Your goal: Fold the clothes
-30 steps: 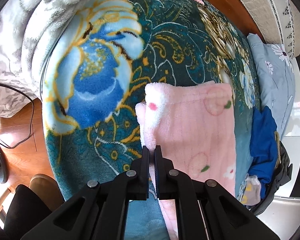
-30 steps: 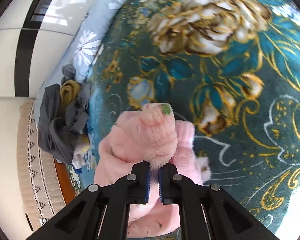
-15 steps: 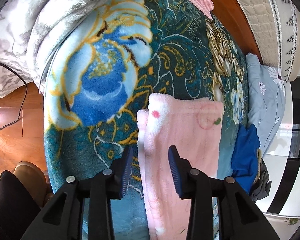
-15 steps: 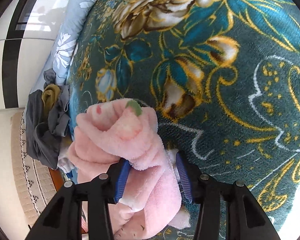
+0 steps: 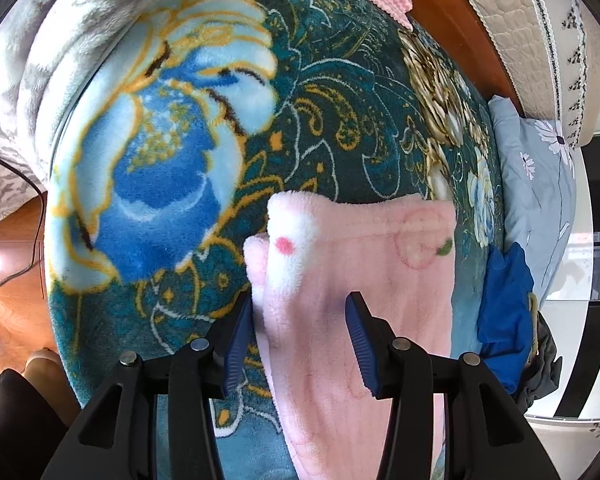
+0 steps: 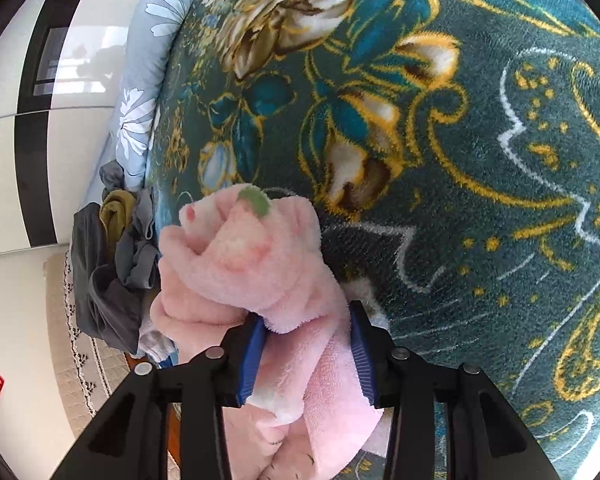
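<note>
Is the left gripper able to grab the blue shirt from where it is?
Probably not yet. The left gripper is open over the pink fleece garment, and the blue shirt lies off to its side at the bed's edge, beyond the fleece. Nothing covers it, though.

Left claw (image 5: 298, 316) no longer pinched on the pink fleece garment (image 5: 364, 280); jaws now spread wide. Right claw (image 6: 306, 334) likewise sprung apart, bunched fleece released.

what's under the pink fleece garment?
The pink fleece garment lies folded on the teal floral blanket, which shows all around it. A second pink layer peeks out at its left edge. Anything beneath the folds is covered.
</note>
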Demonstrator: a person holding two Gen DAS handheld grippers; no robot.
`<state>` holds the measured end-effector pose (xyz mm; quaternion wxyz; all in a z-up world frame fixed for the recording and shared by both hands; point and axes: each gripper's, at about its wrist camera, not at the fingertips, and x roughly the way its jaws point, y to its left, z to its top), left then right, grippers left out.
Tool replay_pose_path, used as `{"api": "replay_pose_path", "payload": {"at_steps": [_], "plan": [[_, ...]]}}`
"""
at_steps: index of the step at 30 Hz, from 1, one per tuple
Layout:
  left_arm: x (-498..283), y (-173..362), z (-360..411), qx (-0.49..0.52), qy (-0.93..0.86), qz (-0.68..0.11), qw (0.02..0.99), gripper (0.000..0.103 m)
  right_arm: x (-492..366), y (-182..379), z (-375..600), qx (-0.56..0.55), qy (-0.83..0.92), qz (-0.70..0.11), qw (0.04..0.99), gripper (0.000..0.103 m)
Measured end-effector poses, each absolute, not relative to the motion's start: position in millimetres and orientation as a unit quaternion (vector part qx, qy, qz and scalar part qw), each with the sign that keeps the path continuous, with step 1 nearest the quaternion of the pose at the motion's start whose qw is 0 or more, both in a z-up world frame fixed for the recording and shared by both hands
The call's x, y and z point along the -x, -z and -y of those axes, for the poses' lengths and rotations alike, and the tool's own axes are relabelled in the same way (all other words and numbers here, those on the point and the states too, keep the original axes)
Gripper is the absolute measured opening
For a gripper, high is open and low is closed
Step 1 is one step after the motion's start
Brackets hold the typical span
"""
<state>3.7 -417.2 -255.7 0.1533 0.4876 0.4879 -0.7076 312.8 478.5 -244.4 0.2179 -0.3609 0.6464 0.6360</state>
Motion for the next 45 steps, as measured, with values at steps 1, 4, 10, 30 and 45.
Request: {"api": "replay_pose_path", "payload": {"at_steps": [1,4,10,30,45], "plan": [[-2,255,417,-0.483,0.713,-0.485,0.154,0.047,-312,245,-476,0.357,-0.637,-0.647,0.219,0.032],[4,255,413,-0.485,0.718,-0.473,0.162,0.027,-308,243,-473,0.354,-0.639,-0.644,0.225,0.025],[23,239,401,-0.493,0.736,-0.428,0.177,0.009,-296,220,-482,0.339,-0.649,-0.642,0.227,0.016],[54,208,346,-0.510,0.791,-0.326,0.093,0.008,-302,168,-528,0.330,-0.743,-0.537,0.224,0.011],[41,242,356,-0.547,0.742,-0.364,0.134,0.008,-330,212,-528,0.346,-0.696,-0.569,0.270,0.011]]}}
